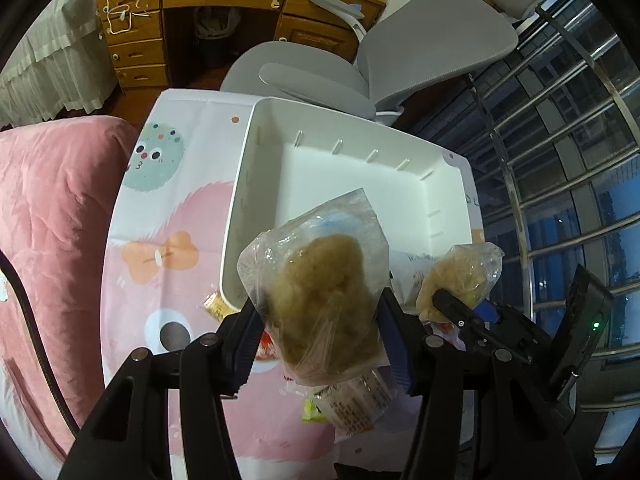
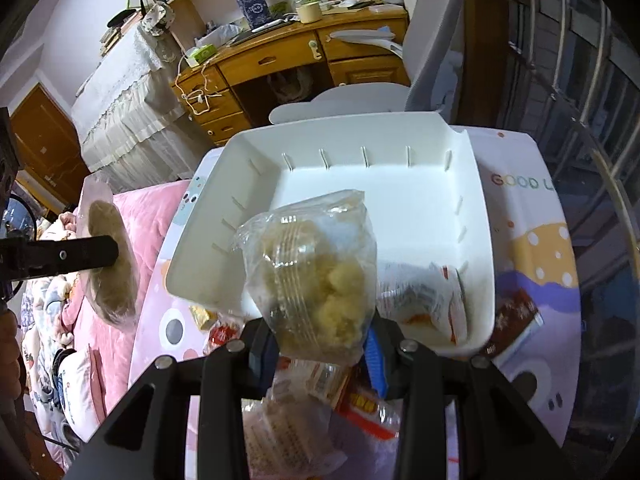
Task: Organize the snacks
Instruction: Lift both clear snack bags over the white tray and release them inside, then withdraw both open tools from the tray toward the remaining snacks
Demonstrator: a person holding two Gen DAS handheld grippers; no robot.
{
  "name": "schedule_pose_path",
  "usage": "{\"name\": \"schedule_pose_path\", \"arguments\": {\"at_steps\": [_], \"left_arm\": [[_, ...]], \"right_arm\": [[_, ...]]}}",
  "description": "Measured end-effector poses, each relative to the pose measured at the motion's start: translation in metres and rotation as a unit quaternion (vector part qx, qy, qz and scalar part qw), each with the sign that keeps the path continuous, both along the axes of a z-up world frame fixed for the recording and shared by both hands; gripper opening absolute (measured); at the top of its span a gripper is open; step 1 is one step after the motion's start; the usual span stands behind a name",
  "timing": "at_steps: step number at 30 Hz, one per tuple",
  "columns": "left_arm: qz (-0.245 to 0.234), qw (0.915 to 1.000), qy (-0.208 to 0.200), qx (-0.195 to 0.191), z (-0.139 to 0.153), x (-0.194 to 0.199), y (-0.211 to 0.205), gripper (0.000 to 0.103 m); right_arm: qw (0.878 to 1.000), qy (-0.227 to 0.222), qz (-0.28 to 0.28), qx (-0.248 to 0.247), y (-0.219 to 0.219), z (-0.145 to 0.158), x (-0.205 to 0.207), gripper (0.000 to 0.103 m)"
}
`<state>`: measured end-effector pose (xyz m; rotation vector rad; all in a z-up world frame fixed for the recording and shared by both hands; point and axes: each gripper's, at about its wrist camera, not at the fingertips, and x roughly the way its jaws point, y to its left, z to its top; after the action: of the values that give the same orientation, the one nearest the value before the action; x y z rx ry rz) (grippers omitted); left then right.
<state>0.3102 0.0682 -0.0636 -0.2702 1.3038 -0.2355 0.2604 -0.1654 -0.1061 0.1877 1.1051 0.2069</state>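
clear plastic wrap is what both tongs are clamped on: the left gripper (image 1: 320, 336) holds a brown floss bun in its bag (image 1: 320, 304), and the right gripper (image 2: 320, 340) holds a paler bun pack (image 2: 316, 276) the same way, each lifted off the table and poised at the near rim of the white bin (image 2: 476, 240). inside the bin, one white-and-orange packet (image 2: 424, 300) lies in the near right corner; the rest of the floor is bare. more snacks lie loose on the patterned tablecloth (image 1: 168, 208) along its near edge, including a gold-wrapped piece (image 1: 216, 306) touching the bin's near left corner and a dark red packet (image 2: 516, 316) just beside its right wall. judged step: carrying two buns to the bin. next move calls for advancing over the rim, lowering, then releasing onto free floor
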Motion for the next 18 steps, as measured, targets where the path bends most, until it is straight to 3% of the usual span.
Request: {"name": "schedule_pose_path", "arguments": {"at_steps": [5,7,10,18], "left_arm": [[0.011,0.9998,-0.015,-0.007,0.003,0.006,-0.004,0.059],[0.018,0.9996,-0.021,-0.011,0.004,0.006,-0.003,0.082],[0.023,0.9994,-0.021,-0.013,0.005,0.005,-0.003,0.082],[0.032,0.9995,-0.009,-0.002,0.000,-0.007,-0.001,0.082]], "right_arm": [[1.000,0.000,0.005,0.016,-0.003,-0.004,0.017,0.038],[1.000,0.015,0.006,0.027,-0.004,-0.009,0.023,0.050],[0.999,0.027,0.014,0.036,-0.002,-0.015,0.025,0.060],[0.998,0.034,0.023,0.048,-0.003,-0.015,0.019,0.064]]}}
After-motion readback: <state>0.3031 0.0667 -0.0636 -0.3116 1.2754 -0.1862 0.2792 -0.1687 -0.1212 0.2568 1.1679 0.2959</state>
